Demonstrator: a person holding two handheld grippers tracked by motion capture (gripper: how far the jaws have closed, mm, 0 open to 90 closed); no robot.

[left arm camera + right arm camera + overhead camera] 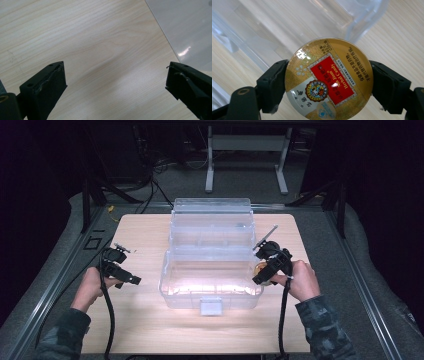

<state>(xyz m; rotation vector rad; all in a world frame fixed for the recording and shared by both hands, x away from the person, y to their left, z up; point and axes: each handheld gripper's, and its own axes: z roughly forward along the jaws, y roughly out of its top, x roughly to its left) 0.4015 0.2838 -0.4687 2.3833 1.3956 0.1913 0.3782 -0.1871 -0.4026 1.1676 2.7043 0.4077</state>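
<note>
I'm working over a pale wooden table in a dark room, with a clear plastic box standing open at its middle, lid tipped back on the far side. My right gripper is clamped on a round gold tin with a red label; one jaw presses its rim from either side, so the tin sits squarely between them. Being round, the tin has no long axis to speak of; its flat printed face is turned up toward the gripper's camera, and the label's lettering reads upside down from there, its top toward the base of the jaws. Beyond the jaw tips I see the box's clear wall and a corner of it, with bare table off to the right. From the high view the tin hangs just beside the box's right wall. My left gripper is spread wide and holds nothing, with bare wood between its jaws and the box's edge past the right-hand jaw.
</note>
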